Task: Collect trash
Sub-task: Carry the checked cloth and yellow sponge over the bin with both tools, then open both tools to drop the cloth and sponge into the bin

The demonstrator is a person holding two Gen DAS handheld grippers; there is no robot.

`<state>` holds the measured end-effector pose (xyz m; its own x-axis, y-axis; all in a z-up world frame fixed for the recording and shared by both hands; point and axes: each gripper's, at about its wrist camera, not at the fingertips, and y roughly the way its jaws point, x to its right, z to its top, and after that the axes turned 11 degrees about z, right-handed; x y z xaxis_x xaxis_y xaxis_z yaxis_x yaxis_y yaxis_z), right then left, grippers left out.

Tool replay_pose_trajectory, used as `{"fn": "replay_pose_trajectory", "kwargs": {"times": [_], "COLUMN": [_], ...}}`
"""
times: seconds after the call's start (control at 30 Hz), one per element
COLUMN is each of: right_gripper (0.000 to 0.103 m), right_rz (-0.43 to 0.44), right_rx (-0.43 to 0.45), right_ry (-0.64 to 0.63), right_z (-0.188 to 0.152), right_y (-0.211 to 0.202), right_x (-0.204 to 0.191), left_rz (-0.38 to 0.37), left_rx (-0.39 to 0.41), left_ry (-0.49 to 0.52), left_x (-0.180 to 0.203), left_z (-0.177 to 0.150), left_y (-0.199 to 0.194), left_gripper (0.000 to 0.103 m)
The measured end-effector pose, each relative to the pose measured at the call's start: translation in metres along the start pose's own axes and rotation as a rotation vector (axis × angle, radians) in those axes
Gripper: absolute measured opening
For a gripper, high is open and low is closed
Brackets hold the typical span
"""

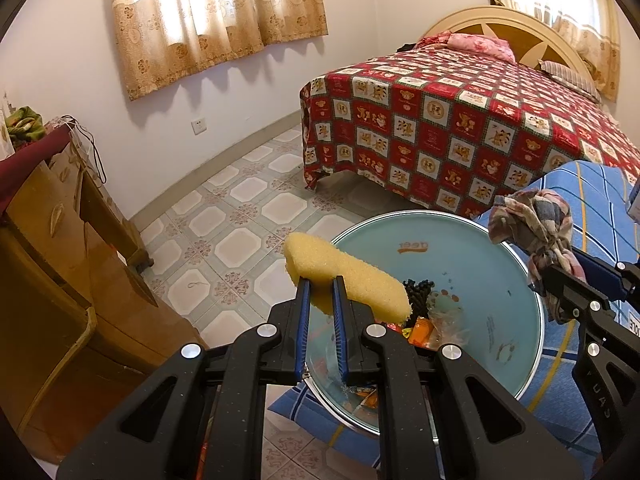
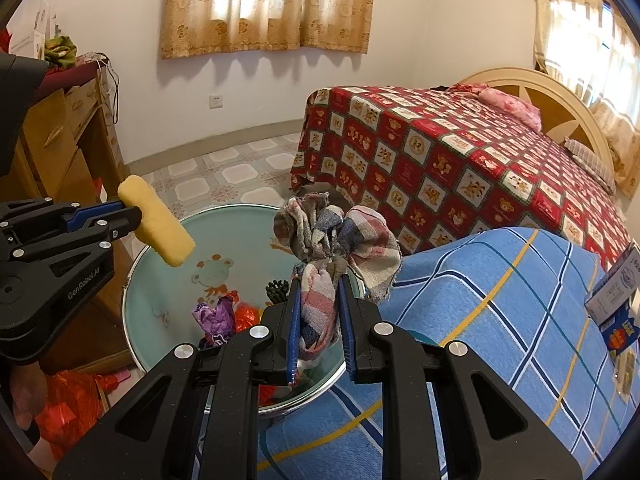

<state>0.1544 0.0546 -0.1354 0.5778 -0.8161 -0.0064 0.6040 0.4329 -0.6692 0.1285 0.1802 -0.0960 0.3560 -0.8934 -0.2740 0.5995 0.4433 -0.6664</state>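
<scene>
Black tongs fill the foreground: the left gripper (image 1: 320, 284) is pinching a yellow sponge (image 1: 347, 278) across its middle, holding it out over the near edge of a pale blue basin (image 1: 516, 280). Over on the right, the right gripper (image 2: 319, 280) has its blue pads clamped on a crumpled checked rag (image 2: 336, 236), which bunches up above the fingertips and hangs over the basin's far rim. Down in the basin sits trash already: orange and purple wrappers (image 2: 224, 314) and a small black comb-like piece (image 2: 277, 290). Next to the basin is a blue checked blanket (image 2: 500, 300); behind it, a bed with a red bear-print cover (image 2: 460, 160), a wooden dresser (image 1: 60, 240) at left, tiled floor (image 1: 240, 208) between.
</scene>
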Motion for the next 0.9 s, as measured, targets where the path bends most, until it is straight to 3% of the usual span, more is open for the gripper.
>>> {"fn": "replay_pose_trajectory", "kwargs": {"times": [0.3, 0.4, 0.43, 0.47, 0.53, 0.6, 0.77, 0.9], "right_gripper": [0.02, 0.029, 0.034, 0.038, 0.042, 0.049, 0.064, 0.068], "right_rz": [0.031, 0.052, 0.054, 0.06, 0.062, 0.062, 0.001, -0.061], "right_rx": [0.016, 0.039, 0.04, 0.043, 0.054, 0.074, 0.125, 0.169], "right_ry": [-0.004, 0.009, 0.012, 0.016, 0.024, 0.037, 0.045, 0.061], "right_z": [0.006, 0.007, 0.007, 0.008, 0.007, 0.006, -0.005, -0.018], "right_y": [0.0, -0.004, -0.004, -0.005, -0.01, -0.019, -0.052, -0.088], "right_x": [0.0, 0.003, 0.004, 0.004, 0.004, 0.006, 0.005, 0.001], "left_rz": [-0.025, -0.035, -0.035, -0.034, -0.027, -0.036, -0.049, -0.056], "left_rx": [0.006, 0.009, 0.011, 0.015, 0.028, 0.033, 0.075, 0.136], "left_ry": [-0.004, -0.006, -0.008, -0.014, -0.027, -0.027, -0.038, -0.054], "left_x": [0.004, 0.003, 0.001, 0.0, -0.004, -0.005, -0.015, -0.02], "left_z": [0.002, 0.001, 0.001, 0.002, 0.002, 0.002, -0.001, -0.002], "left_y": [-0.004, -0.007, -0.008, -0.01, -0.014, -0.02, -0.046, -0.076], "left_gripper": [0.017, 0.019, 0.026, 0.043, 0.06, 0.06, 0.075, 0.086]}}
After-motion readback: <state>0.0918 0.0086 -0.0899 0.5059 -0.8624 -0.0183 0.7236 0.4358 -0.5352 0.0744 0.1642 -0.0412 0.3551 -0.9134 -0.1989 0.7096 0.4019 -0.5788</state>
